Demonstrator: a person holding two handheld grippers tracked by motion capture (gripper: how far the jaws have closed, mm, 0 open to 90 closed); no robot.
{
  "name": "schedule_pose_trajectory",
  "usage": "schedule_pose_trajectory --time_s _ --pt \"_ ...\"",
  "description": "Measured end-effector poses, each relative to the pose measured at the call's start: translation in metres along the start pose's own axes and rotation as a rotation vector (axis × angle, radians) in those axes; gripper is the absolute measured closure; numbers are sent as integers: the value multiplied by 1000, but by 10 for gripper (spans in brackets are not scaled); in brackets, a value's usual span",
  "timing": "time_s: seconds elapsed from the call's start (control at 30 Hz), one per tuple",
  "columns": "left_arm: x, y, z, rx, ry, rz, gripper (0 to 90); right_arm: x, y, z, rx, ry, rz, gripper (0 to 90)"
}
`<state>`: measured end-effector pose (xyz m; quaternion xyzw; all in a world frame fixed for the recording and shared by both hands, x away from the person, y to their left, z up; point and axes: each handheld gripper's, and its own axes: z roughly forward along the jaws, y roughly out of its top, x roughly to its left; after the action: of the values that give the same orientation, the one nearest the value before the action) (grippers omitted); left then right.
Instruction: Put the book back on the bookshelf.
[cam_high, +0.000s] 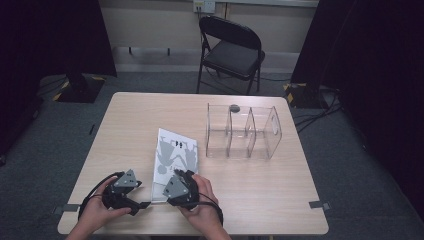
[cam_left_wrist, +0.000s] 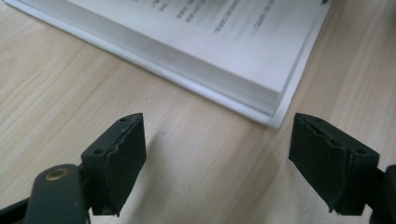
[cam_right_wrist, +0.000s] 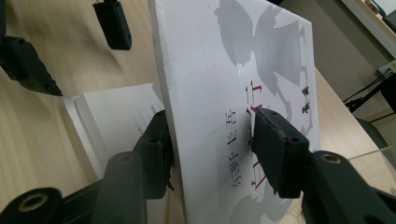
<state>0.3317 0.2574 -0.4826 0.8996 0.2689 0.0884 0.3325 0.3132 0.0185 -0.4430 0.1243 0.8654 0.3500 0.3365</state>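
Right claw: closed on the near edge of the white book, 1 jaw under the raised front part, 1 on the printed cover. Gripped there, by the look of it, to swing that part up off the rest and open the book; edge tilted up, lower block of pages left flat beneath.

Left claw: open, nothing between the 2 jaws, held low over the bare table just short of the book's corner. Probably parked close so as to steady or catch the lower pages once needed.

Book itself: near the front middle of the table, between the 2 hands and the clear 3-bay organiser, well apart from the latter.

From the right gripper view: split between the lifted part and the stack below, and both pads against paper. From the left gripper view: thickness of the page block and the gap to the corner. From the high view: none of that, but the whole layout, plus a folding chair beyond the far edge.
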Motion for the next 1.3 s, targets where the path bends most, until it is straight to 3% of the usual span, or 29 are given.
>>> schedule_pose_trajectory --time_s 0.23,0.57,0.87,1.3 --pt "-1 -1 5 26 11 10 194 -6 5 -2 9 3 2 513" --pt "1 1 11 -14 21 -10 188 -13 12 -3 21 10 5 527" --pt "4 3 14 -25 23 1 185 -19 17 -4 28 19 11 535" --pt "14 5 22 -89 67 -50 191 -27 25 -6 48 27 10 549"
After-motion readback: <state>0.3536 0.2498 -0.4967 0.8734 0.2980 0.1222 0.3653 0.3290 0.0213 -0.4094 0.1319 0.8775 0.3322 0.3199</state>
